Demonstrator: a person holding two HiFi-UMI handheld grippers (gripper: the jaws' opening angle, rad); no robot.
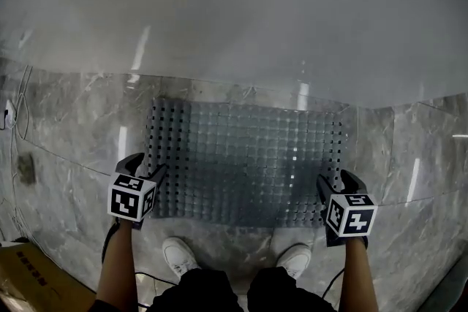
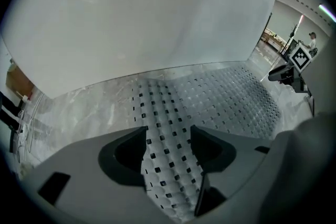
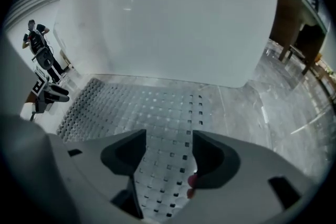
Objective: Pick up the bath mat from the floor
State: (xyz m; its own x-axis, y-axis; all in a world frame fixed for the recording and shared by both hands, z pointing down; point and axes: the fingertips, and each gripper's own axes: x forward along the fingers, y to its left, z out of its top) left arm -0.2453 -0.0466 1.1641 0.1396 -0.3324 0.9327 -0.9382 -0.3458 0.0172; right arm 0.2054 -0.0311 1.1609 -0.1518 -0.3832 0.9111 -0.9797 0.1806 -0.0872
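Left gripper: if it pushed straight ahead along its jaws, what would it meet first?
The left gripper would meet the bath mat, which lies between its open jaws. Beyond the mat, it would probably reach the white tub wall.

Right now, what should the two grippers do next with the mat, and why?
Probably close both jaws on the mat. It lies on the floor, with the left gripper and right gripper at its two near corners. Each gripper view shows the mat's edge running between jaws that stand apart, so nothing seems gripped yet. Lifting now would likely leave the mat behind.
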